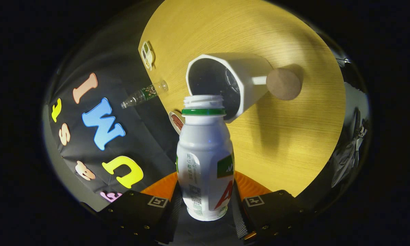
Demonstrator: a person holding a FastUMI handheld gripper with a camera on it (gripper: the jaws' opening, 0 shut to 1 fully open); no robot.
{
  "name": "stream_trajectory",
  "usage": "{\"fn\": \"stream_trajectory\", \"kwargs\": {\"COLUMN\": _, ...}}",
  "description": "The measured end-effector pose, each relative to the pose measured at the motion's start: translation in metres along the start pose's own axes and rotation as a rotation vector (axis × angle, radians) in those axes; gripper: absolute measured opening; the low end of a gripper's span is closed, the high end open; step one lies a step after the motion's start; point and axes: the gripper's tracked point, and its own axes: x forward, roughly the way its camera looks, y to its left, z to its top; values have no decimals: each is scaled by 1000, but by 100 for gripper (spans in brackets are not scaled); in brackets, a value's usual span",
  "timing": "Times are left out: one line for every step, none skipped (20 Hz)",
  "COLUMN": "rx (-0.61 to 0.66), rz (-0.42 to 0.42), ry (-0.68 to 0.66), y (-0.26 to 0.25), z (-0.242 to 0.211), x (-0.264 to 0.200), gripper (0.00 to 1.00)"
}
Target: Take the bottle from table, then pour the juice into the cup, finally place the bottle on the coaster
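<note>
Dim booth light. The wooden table (pixel 294 143) is the brightest area, its far part warmly lit. The cup (pixel 232 82) casts a soft shadow beside it. Fisheye bending worsens away from the bottle (pixel 205 160), which stays sharp; the tool (pixel 205 205) sits in deep shade.

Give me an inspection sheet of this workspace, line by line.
Surface: round wooden table, lit, shadows across it.
Job's things: white bottle, uncapped, green neck ring, tipped toward the white cup; its mouth is at the cup's rim. Brown round coaster just beyond the cup.
Clutter: clear plastic bottle and two small packets at the table's edge.
Grippers: gripper shut on the bottle's lower body.
Cables: nothing seen clearly.
Surroundings: black cloth wall.
</note>
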Motion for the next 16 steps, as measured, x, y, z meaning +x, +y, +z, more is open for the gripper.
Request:
{"fn": "stream_trajectory", "kwargs": {"rx": 6, "rz": 0, "ry": 1, "y": 2, "z": 1, "x": 1, "gripper": 66}}
{"fn": "stream_trajectory", "kwargs": {"rx": 18, "rz": -2, "ry": 2, "y": 3, "z": 2, "x": 1, "gripper": 66}}
{"fn": "stream_trajectory", "kwargs": {"rx": 33, "rz": -1, "ry": 2, "y": 5, "z": 3, "x": 2, "gripper": 66}}
{"fn": "stream_trajectory", "kwargs": {"rx": 45, "rz": -3, "ry": 6, "y": 7, "z": 3, "x": 2, "gripper": 66}}
{"fn": "stream_trajectory", "kwargs": {"rx": 53, "rz": 0, "ry": 2, "y": 9, "z": 3, "x": 3, "gripper": 66}}
{"fn": "stream_trajectory", "kwargs": {"rx": 56, "rz": -3, "ry": 7, "y": 10, "z": 3, "x": 4, "gripper": 66}}
{"fn": "stream_trajectory", "kwargs": {"rx": 59, "rz": -6, "ry": 10, "y": 10, "z": 3, "x": 4, "gripper": 66}}
{"fn": "stream_trajectory", "kwargs": {"rx": 63, "rz": -8, "ry": 12, "y": 10, "z": 4, "x": 3, "gripper": 66}}
{"fn": "stream_trajectory", "kwargs": {"rx": 70, "rz": -10, "ry": 17, "y": 10, "z": 4, "x": 2, "gripper": 66}}
{"fn": "stream_trajectory", "kwargs": {"rx": 76, "rz": -16, "ry": 22, "y": 9, "z": 4, "x": 1, "gripper": 66}}
{"fn": "stream_trajectory", "kwargs": {"rx": 82, "rz": -23, "ry": 25, "y": 8, "z": 4, "x": 1, "gripper": 66}}
{"fn": "stream_trajectory", "kwargs": {"rx": 90, "rz": -29, "ry": 33, "y": 8, "z": 2, "x": 1, "gripper": 66}}
{"fn": "stream_trajectory", "kwargs": {"rx": 94, "rz": -32, "ry": 37, "y": 7, "z": 1, "x": 2, "gripper": 66}}
{"fn": "stream_trajectory", "kwargs": {"rx": 96, "rz": -36, "ry": 44, "y": 6, "z": 1, "x": 2, "gripper": 66}}
{"fn": "stream_trajectory", "kwargs": {"rx": 96, "rz": -40, "ry": 49, "y": 6, "z": 0, "x": 0, "gripper": 66}}
{"fn": "stream_trajectory", "kwargs": {"rx": 98, "rz": -46, "ry": 52, "y": 5, "z": 0, "x": 0, "gripper": 66}}
